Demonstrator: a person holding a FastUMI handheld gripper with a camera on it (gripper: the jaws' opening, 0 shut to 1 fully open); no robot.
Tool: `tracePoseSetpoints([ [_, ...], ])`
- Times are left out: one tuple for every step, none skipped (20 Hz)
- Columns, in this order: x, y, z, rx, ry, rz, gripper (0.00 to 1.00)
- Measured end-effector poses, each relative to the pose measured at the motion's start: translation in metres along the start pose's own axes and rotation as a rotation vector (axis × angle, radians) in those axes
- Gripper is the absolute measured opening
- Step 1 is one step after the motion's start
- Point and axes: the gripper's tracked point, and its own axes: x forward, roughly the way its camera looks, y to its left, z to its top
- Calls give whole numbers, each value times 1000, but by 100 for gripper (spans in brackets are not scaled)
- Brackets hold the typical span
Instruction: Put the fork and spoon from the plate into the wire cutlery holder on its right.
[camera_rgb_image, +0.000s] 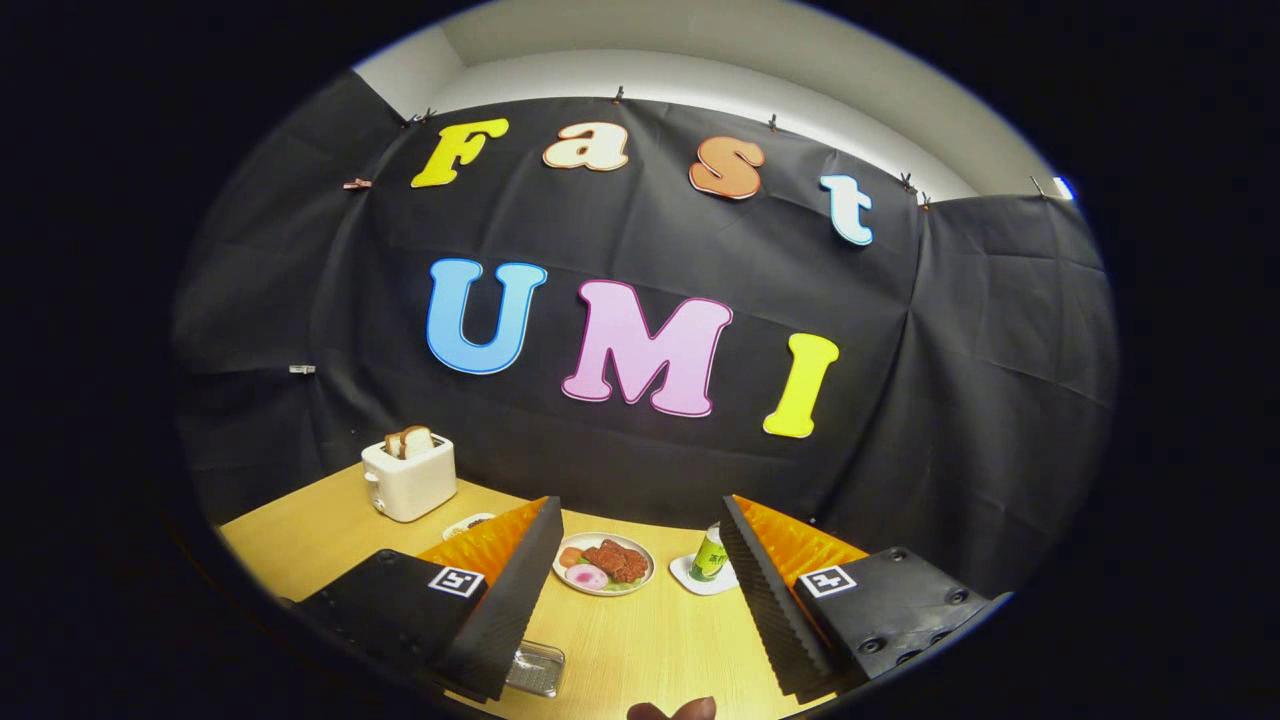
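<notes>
tongs wide open, but where's the cutlery?

standing here watching, the tongs (635, 590) are spread wide apart with nothing between them, held up above the wooden tabletop (640, 650) and aimed more at the booth wall than down at anything.

here's the snag: the fork and spoon, and the wire holder they go in, i honestly can't pick out. the only plate i can see is a small one of food (603, 563), just beyond the gap between the fingers and a touch left of centre. it has something brown and some pale bits on it, no cutlery i can make out at this size. so which way the handles point is anyone's guess from here.

right of that plate, close to the right finger, a green can (710, 553) stands upright on a little white coaster (690, 575). far left there's a white toaster (408, 477) with bread sticking up. near the left finger's base a small metal tray thing (535, 668) pokes out, half hidden by the finger. could be wire, can't tell. another small dish (467, 524) peeks out behind the left finger, mostly covered.

my guess is the tongs need to tip down and find the real target first.
</notes>
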Motion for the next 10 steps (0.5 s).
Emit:
tracePoseSetpoints([
  [-1,-2,-1,-1,1,-11,98],
  [0,-3,-3,-3,5,-20,98],
  [0,-3,-5,-6,11,-27,98],
  [1,-3,-6,-7,15,-33,98],
  [2,-3,-7,-5,18,-40,98],
  [2,-2,-7,0,22,-44,98],
  [3,1,-7,7,26,-44,98],
  [3,5,-6,9,25,-43,98],
  [3,10,-6,10,28,-36,98],
  [3,20,-6,15,37,-16,98],
])
